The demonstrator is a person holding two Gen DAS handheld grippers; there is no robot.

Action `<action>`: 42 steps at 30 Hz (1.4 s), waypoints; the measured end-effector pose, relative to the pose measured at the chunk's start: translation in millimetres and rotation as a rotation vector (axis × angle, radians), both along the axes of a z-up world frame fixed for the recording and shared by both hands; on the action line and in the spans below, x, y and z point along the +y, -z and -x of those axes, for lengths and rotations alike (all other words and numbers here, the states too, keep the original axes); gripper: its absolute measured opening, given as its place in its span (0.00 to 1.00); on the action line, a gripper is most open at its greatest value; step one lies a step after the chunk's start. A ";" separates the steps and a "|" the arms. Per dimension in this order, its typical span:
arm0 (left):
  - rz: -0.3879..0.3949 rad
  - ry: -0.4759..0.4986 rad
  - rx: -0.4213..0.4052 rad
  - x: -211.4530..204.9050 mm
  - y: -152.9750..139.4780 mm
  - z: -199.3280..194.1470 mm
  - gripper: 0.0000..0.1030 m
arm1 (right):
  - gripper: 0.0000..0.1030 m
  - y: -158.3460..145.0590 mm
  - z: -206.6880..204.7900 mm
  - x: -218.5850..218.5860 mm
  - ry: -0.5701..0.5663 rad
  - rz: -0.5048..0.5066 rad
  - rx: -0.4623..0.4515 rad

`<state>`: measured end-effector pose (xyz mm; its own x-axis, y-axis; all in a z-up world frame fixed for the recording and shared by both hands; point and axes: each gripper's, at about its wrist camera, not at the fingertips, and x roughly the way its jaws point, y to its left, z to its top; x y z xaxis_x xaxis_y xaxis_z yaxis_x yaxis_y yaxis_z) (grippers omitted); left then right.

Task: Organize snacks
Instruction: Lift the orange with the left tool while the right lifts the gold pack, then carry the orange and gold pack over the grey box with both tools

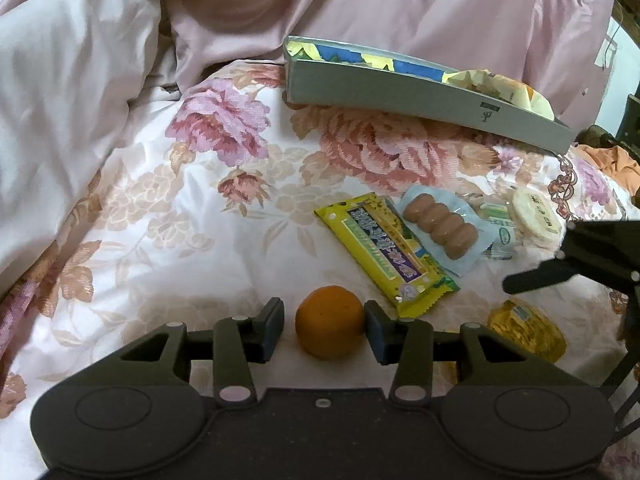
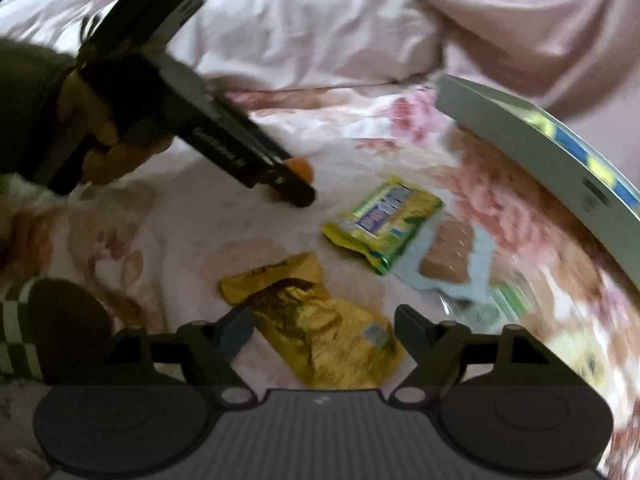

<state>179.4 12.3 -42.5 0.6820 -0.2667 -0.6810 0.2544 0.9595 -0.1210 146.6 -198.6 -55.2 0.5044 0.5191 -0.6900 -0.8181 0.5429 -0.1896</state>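
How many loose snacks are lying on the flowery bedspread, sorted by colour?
Orange: 1, the orange fruit
Yellow or gold: 2, the yellow bar wrapper and the gold crinkled packet
Pale blue: 1, the sausage pack
Green and white: 1, the small green packet
White: 1, the round rice cracker
Total: 6, not counting what already sits in the grey box.

Soft, dim indoor light is cast with faint shadows; the left view is rendered sharp, the right smeared by motion blur, both bent by fisheye edges.
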 end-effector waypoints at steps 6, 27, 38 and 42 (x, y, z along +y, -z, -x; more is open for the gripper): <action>-0.016 0.012 -0.004 -3.5 2.4 -0.2 0.46 | 0.80 7.6 -17.7 9.4 -0.057 0.027 0.043; -0.080 -0.043 -0.042 -19.3 4.6 14.4 0.37 | 0.58 15.6 6.8 5.9 0.383 -0.166 0.061; -0.080 -0.032 -0.068 -31.1 -0.8 22.1 0.36 | 0.46 14.5 21.8 17.2 0.435 -0.138 -0.044; -0.069 -0.035 -0.088 -35.6 -7.5 22.0 0.36 | 0.46 8.4 21.8 11.4 0.459 -0.158 -0.080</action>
<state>157.4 -23.3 -35.0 0.7480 -0.1963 -0.6340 0.2276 0.9732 -0.0328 124.8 -187.2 -63.6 0.7537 0.3266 -0.5703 -0.4743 0.8710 -0.1279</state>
